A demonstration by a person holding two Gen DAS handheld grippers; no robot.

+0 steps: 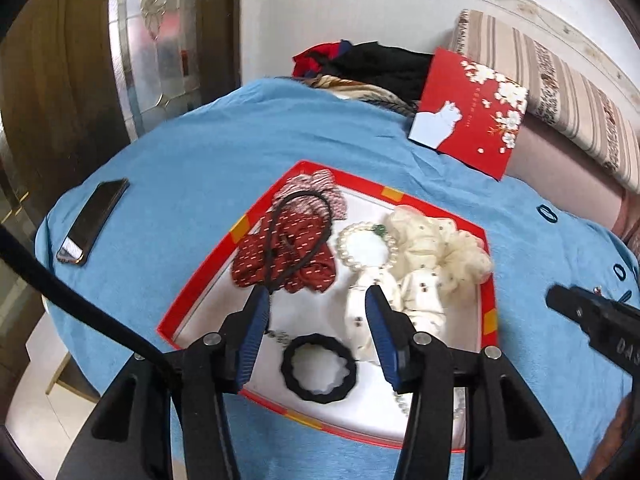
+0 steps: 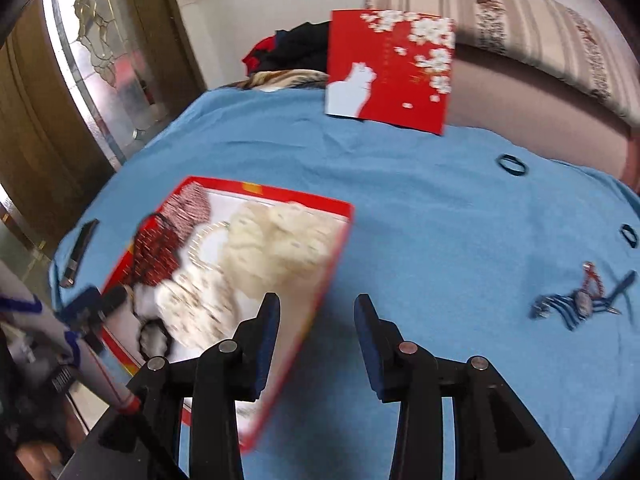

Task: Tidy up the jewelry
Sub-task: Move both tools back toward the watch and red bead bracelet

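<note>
Left wrist view: the left gripper (image 1: 318, 300) hangs with its jaws spread and nothing between them, tilted down over the near part of the red-rimmed box (image 1: 489, 280). Directly below lies a black scrunchie (image 1: 319, 368); farther in lie a pearl bracelet (image 1: 366, 250), a cream scrunchie (image 1: 436, 248), and a red patterned scrunchie (image 1: 286, 260) crossed by a black cord (image 1: 298, 236). The box rests on a blue towel (image 1: 200, 152) over what may be a bed or a worktop; which one cannot be told.

Right wrist view: the right gripper (image 2: 316, 312) is likewise parted and empty, angled down beside the box's right wall, over bare towel. Still outside the box are a striped hair clip (image 2: 576, 304) and two dark hair ties (image 2: 513, 165) (image 2: 629, 235), well to the right.

Judged stage: collection is partly done. The next move probably calls for the right gripper to swing right, descend on a loose piece, and close on it.
</note>
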